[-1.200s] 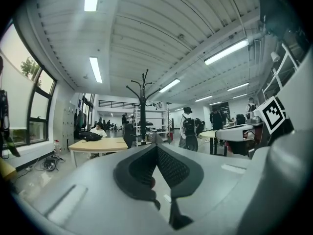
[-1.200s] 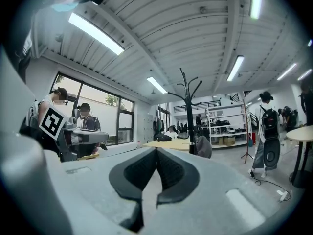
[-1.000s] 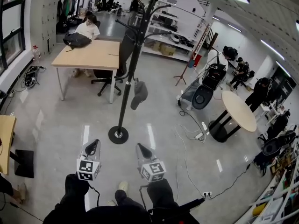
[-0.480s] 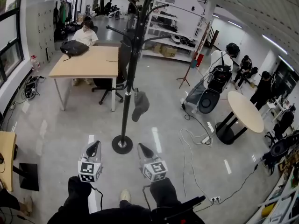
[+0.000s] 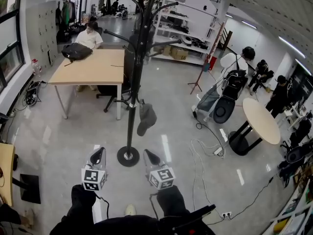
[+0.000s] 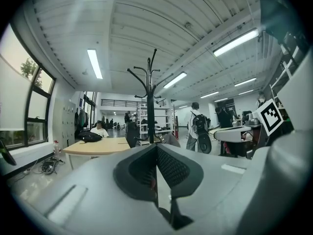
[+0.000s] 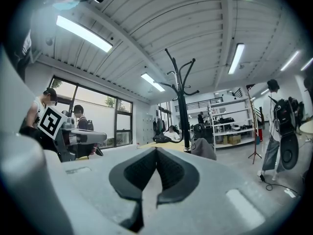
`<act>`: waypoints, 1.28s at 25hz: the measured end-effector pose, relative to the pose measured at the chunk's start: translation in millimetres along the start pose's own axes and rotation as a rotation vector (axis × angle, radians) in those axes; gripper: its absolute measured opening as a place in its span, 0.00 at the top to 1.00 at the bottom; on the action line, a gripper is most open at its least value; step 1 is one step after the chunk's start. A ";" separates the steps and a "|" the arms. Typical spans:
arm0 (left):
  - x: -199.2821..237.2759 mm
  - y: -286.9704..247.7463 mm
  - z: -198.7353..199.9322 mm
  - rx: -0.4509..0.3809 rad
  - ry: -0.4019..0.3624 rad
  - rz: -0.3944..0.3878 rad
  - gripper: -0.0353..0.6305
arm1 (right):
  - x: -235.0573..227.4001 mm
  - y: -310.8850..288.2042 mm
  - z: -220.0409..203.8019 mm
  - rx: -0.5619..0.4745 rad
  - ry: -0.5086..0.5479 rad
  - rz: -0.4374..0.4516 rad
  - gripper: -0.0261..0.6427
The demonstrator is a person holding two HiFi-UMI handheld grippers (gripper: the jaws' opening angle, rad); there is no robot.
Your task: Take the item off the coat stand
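A black coat stand (image 5: pixel 133 102) rises from a round base (image 5: pixel 128 156) on the grey floor. A grey cap (image 5: pixel 145 119) hangs from one of its low hooks, on the right side of the pole. My left gripper (image 5: pixel 98 155) and right gripper (image 5: pixel 150 156) are held level, side by side, just short of the base, both shut and empty. In the left gripper view the coat stand (image 6: pixel 150 99) is straight ahead with the cap (image 6: pixel 169 140) beside it. The right gripper view shows the coat stand (image 7: pixel 182 102) and the cap (image 7: pixel 203 149) beyond the shut jaws.
Behind the stand are a wooden table (image 5: pixel 93 70) with a black bag (image 5: pixel 75 51), a seated person (image 5: pixel 90 35) and an office chair (image 5: pixel 117 89). A round table (image 5: pixel 261 120), floor cables (image 5: pixel 205 143) and several people stand at the right. Shelves (image 5: pixel 182 38) line the back.
The coat stand and its base have come closer to both grippers as I walk forward. Both grippers stay shut and level in front of me.
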State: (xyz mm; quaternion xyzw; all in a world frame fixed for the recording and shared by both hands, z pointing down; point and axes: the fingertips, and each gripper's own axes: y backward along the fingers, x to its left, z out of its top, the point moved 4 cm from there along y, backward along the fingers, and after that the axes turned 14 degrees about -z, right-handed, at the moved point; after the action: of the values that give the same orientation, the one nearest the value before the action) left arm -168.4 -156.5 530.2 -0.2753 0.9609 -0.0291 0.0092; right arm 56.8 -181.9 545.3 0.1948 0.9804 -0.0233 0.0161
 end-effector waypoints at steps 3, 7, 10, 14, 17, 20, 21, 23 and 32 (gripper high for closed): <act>7.7 -17.4 1.6 -0.003 -0.004 0.005 0.94 | -8.9 -15.9 1.6 -0.005 0.006 0.005 0.96; 7.9 -38.5 3.7 -0.007 -0.006 -0.002 0.94 | -31.8 -28.3 4.2 -0.013 -0.008 -0.017 0.96; 6.6 -48.9 5.0 -0.006 -0.010 -0.009 0.94 | -42.5 -32.7 5.7 -0.019 -0.010 -0.030 0.96; 4.5 -61.8 3.2 0.004 -0.008 -0.023 0.94 | -52.0 -35.2 3.9 -0.018 -0.018 -0.045 0.96; 0.7 -72.9 2.9 0.009 -0.012 -0.052 0.94 | -62.3 -34.6 1.8 -0.017 -0.029 -0.076 0.96; 1.3 -85.5 5.2 0.012 -0.018 -0.079 0.94 | -70.7 -36.3 2.7 -0.019 -0.030 -0.102 0.96; 2.5 -90.6 6.2 0.013 -0.019 -0.087 0.94 | -73.9 -37.7 3.2 -0.020 -0.031 -0.112 0.96; 3.8 -101.2 7.6 0.014 -0.020 -0.108 0.94 | -81.5 -40.0 3.5 -0.019 -0.036 -0.136 0.96; 20.1 -148.1 1.1 0.030 -0.013 -0.173 0.94 | -98.9 -68.1 -5.7 0.003 -0.044 -0.190 0.96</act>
State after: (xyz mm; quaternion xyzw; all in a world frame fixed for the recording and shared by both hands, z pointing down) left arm -107.1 -292.5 538.0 -0.3571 0.9329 -0.0425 0.0169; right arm 122.0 -282.1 557.6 0.1002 0.9939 -0.0304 0.0353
